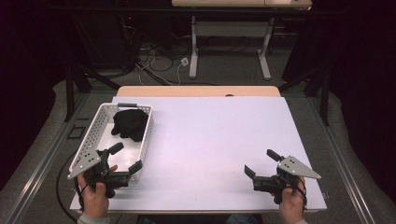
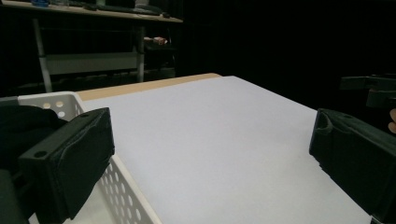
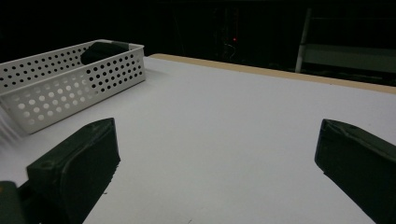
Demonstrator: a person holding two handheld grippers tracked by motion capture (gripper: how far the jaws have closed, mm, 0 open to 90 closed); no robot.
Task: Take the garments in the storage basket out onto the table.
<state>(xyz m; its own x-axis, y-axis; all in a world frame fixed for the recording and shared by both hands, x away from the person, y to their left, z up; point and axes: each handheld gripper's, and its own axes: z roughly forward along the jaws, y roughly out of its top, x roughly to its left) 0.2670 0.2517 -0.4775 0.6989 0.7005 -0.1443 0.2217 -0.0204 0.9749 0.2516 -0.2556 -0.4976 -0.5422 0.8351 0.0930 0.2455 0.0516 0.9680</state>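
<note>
A white perforated basket (image 1: pixel 92 131) stands at the left of the white table (image 1: pixel 210 135), with a black bundle of cloth (image 1: pixel 129 123) lying in its far half. My left gripper (image 1: pixel 126 157) hovers open over the basket's near right corner, one jaw above the basket and one beyond its rim. At the table's near right my right gripper (image 1: pixel 262 162) stands open over bare tabletop, nothing between its jaws. The right gripper view has the basket (image 3: pixel 56 88) far off to the left, the cloth (image 3: pixel 100 50) peeking over its rim. The left gripper view catches the basket's rim (image 2: pixel 116 168).
A wooden strip (image 1: pixel 198 91) edges the table's far side. Beyond it are a desk frame (image 1: pixel 229 46) and tangled cables (image 1: pixel 149 60) on the floor. Dark curtains surround the area.
</note>
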